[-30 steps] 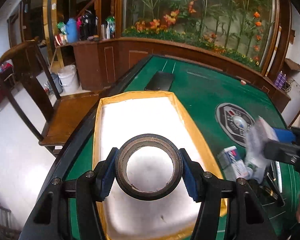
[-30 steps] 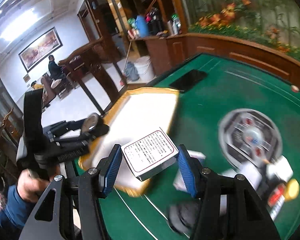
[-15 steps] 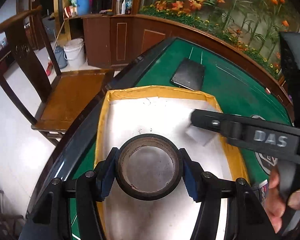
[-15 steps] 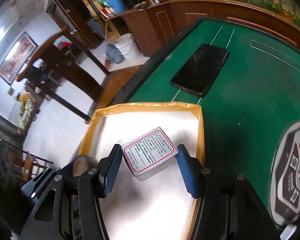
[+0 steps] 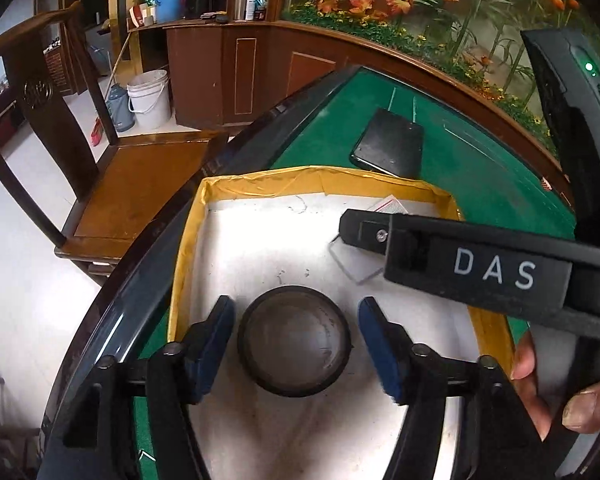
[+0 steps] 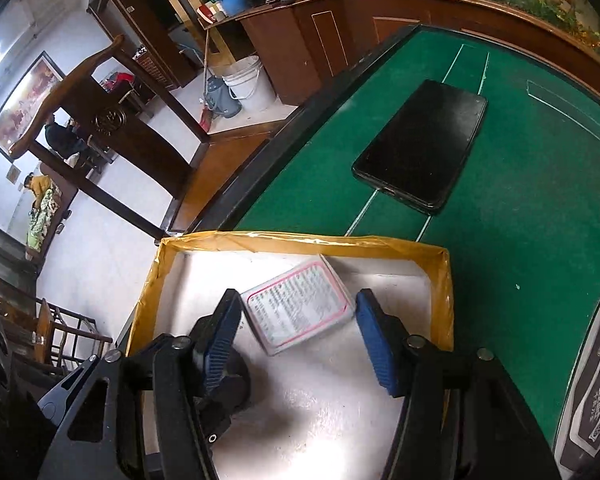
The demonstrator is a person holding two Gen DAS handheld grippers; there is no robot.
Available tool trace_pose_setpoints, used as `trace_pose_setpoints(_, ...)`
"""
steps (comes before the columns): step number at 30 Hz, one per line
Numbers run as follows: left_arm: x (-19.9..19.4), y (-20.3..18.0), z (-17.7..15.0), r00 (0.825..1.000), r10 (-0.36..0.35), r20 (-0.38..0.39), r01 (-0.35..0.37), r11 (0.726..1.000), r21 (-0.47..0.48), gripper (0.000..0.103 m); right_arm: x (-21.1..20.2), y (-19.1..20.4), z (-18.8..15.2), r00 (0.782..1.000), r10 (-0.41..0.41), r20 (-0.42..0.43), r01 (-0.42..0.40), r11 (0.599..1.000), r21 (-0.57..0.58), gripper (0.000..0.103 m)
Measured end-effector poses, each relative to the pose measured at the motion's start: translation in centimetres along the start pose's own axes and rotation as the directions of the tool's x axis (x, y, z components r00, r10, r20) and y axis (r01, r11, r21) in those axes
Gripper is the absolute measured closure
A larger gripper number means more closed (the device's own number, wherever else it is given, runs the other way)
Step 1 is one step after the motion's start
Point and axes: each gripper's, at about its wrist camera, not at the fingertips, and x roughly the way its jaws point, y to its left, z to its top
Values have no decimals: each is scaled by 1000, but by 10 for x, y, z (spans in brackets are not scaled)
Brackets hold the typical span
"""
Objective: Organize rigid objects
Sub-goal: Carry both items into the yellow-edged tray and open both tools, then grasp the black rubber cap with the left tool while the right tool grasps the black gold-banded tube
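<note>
A shallow white tray with a yellow taped rim (image 5: 316, 176) (image 6: 300, 240) lies at the green table's left edge. A black tape roll (image 5: 294, 346) lies flat on the tray floor between the open pads of my left gripper (image 5: 294, 346), with gaps on both sides. A small white card box with a red border (image 6: 300, 310) lies in the tray's far part between the open pads of my right gripper (image 6: 298, 332), apart from both. In the left wrist view the right gripper's arm (image 5: 460, 256) crosses over the tray and hides most of the box.
A black phone (image 6: 420, 146) (image 5: 390, 146) lies on the green felt beyond the tray. A round control panel (image 6: 596, 392) sits to the right. A wooden chair (image 5: 128, 192) stands beside the table's dark edge. A wooden cabinet and white buckets stand behind.
Both grippers have lowered into the tray and opened. The tape roll and the card box have been let go and now rest on the tray floor.
</note>
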Motion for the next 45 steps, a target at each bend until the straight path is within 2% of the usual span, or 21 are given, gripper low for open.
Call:
trace_pose_setpoints(2, -2, -1, 0, 1000, 3, 7, -3, 1000, 5, 23, -1, -2, 0, 1000, 19, 2, -19, 1000, 1, 33)
trace_pose_setpoints(5, -9, -5, -2, 1000, 17, 19, -17, 1000, 16, 23, -10, -3, -1, 999, 22, 27, -22, 1000, 4, 32)
trace_pose_setpoints(8, -25, -6, -8, 999, -6, 45, 5, 1000, 15, 23, -27, -9, -7, 997, 58, 46, -59, 998, 16, 32)
trace_pose_setpoints(12, -57, -17, -23, 992, -29, 122, 24, 999, 41, 23, -68, -23, -26, 990, 108, 95, -112, 993, 38, 32)
trace_pose_setpoints(14, -77, -28, -35, 985, -46, 166, 34, 997, 70, 23, -102, -32, -48, 983, 120, 137, -124, 992, 27, 32)
trace_pose_setpoints(16, -96, -44, -55, 975, -91, 202, 69, 991, 114, 22, -129, -39, -68, 976, 141, 167, -145, 989, 13, 32)
trace_pose_setpoints(20, -128, -83, -111, 955, -212, 205, 160, 956, 244, 16, -202, -69, -133, 951, 171, 259, -172, 985, -17, 32)
trace_pose_setpoints(23, -138, -109, -149, 943, -291, 160, 229, 919, 320, 14, -241, -92, -185, 933, 144, 331, -137, 990, -44, 25)
trace_pose_setpoints(25, -138, -131, -172, 942, -315, 116, 253, 894, 371, 11, -256, -110, -219, 922, 110, 371, -94, 994, -60, 22)
trace_pose_setpoints(27, -135, -154, -190, 947, -312, 79, 244, 857, 454, 9, -262, -130, -245, 917, 72, 392, -54, 997, -57, 22)
trace_pose_setpoints(29, -128, -171, -200, 961, -266, 81, 189, 839, 510, 7, -264, -152, -270, 926, 33, 375, -18, 999, -44, 22)
trace_pose_setpoints(31, -115, -185, -203, 975, -213, 62, 147, 829, 539, 7, -262, -173, -280, 932, 38, 361, -30, 999, -27, 22)
trace_pose_setpoints(35, -98, -194, -201, 979, -202, 24, 158, 828, 537, 7, -254, -197, -286, 947, 64, 315, -76, 997, 25, 22)
trace_pose_setpoints(38, -85, -197, -198, 983, -183, 0, 156, 837, 524, 7, -255, -187, -287, 955, 59, 291, -46, 998, -49, 25)
trace_pose_setpoints(40, -79, -200, -196, 983, -185, -18, 168, 844, 510, 7, -250, -172, -289, 964, 51, 261, -23, 993, -112, 35)
trace_pose_setpoints(41, -76, -202, -194, 982, -189, -27, 176, 845, 505, 7, -245, -167, -290, 972, 58, 227, -27, 991, -134, 37)
trace_pose_setpoints(43, -70, -207, -189, 980, -194, -49, 192, 843, 502, 7, -236, -165, -296, 980, 61, 187, -32, 988, -152, 53)
trace_pose_setpoints(45, -66, -212, -189, 984, -172, -49, 173, 841, 512, 7, -230, -162, -299, 988, 32, 149, -8, 986, -164, 55)
